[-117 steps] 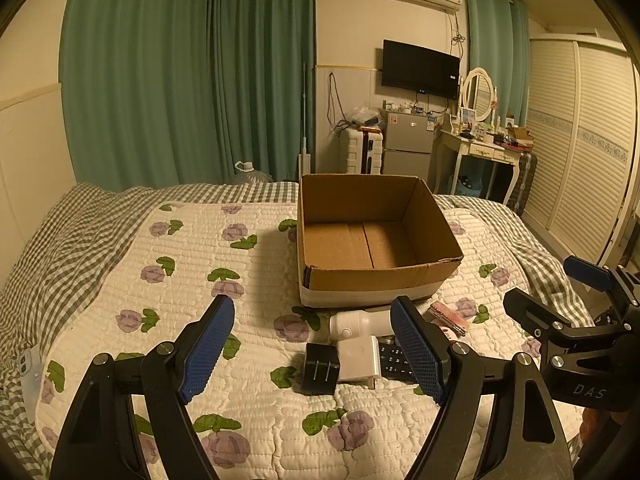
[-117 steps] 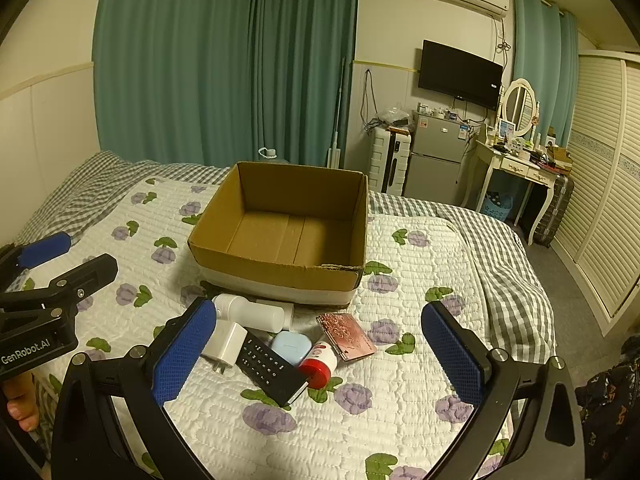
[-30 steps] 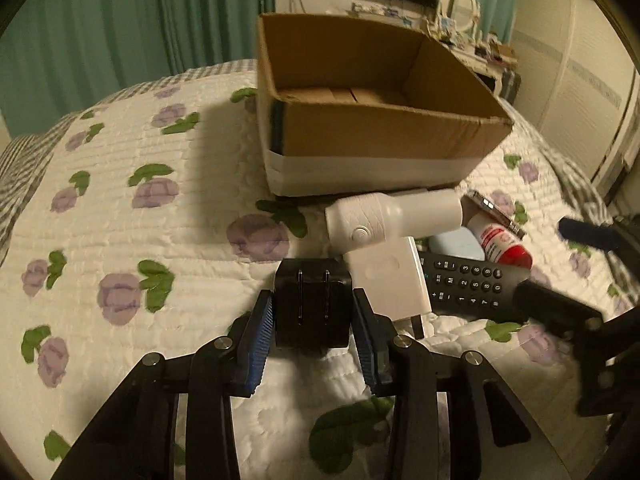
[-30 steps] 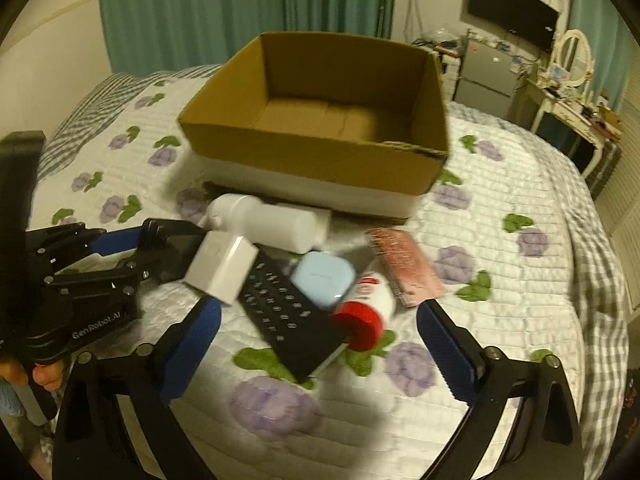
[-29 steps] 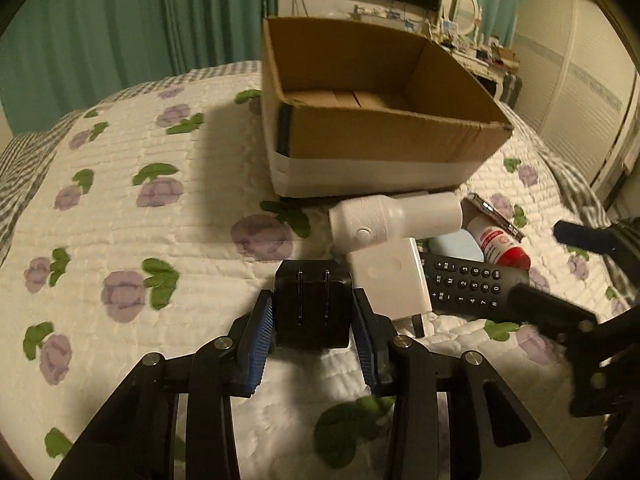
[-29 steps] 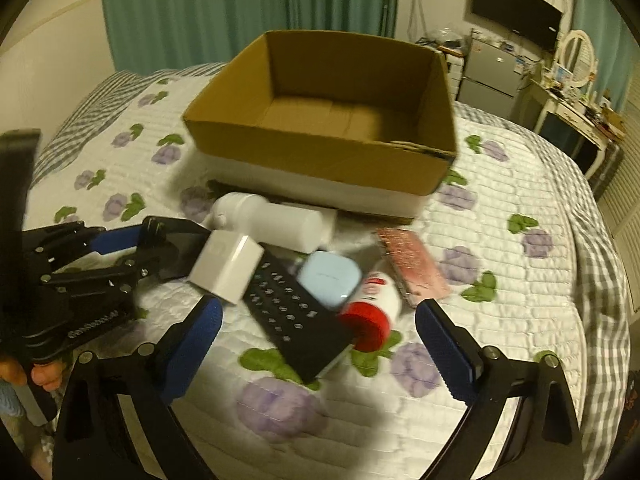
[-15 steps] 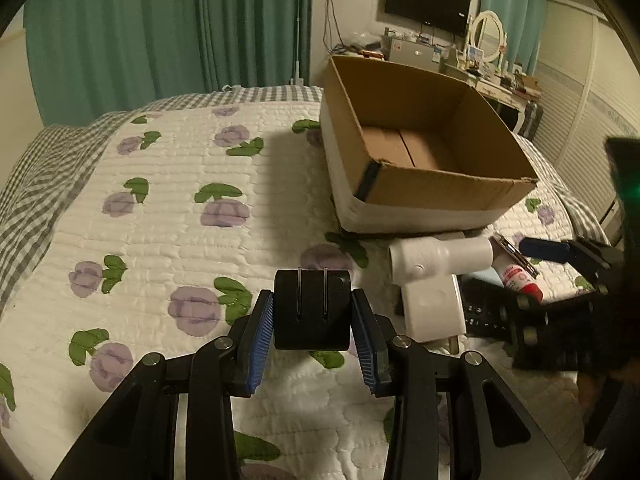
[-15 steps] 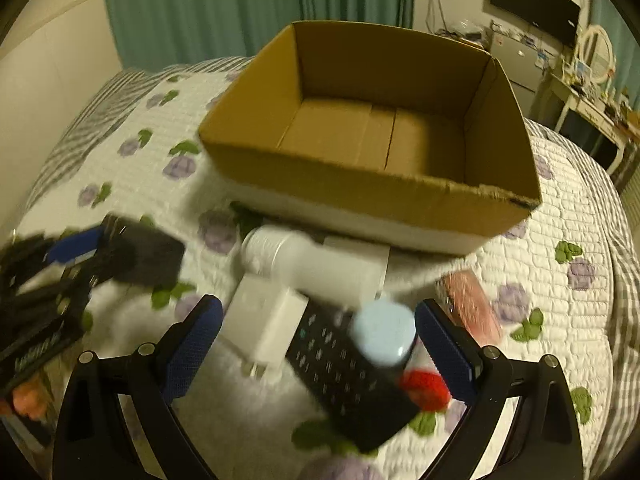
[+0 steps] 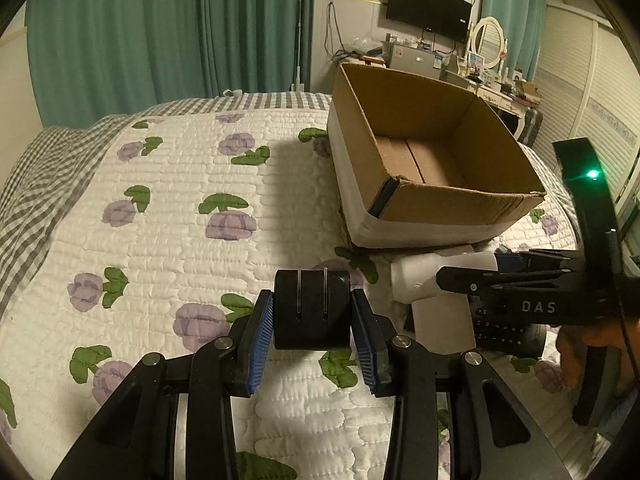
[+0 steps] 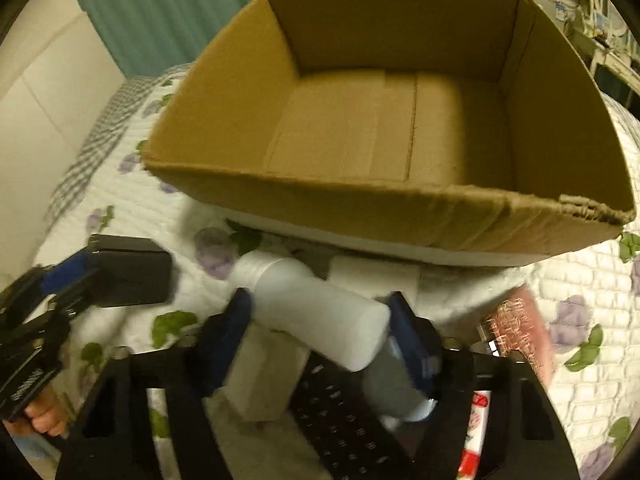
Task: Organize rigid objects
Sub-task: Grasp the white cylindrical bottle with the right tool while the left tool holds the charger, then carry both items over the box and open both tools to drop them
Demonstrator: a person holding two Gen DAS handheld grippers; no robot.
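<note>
My left gripper [image 9: 313, 320] is shut on a black plug adapter [image 9: 312, 310] and holds it above the quilt, left of the open cardboard box [image 9: 436, 216]; it also shows in the right wrist view [image 10: 132, 276]. My right gripper [image 10: 320, 320] has its blue pads [image 10: 408, 332] on either side of a white bottle [image 10: 316, 312] lying in front of the box [image 10: 360, 200]. The bottle also shows in the left wrist view [image 9: 424, 276].
Under the right gripper lie a white charger block [image 10: 268, 376], a black remote [image 10: 340, 412], a pale blue case [image 10: 396, 384], a red-capped tube [image 10: 474, 436] and a pink phone [image 10: 520, 328]. The flowered quilt [image 9: 200, 240] stretches left. Furniture stands behind the bed.
My left gripper has lifted the black adapter off the quilt and pulled back left. My right gripper has dropped forward and narrowed around the white bottle.
</note>
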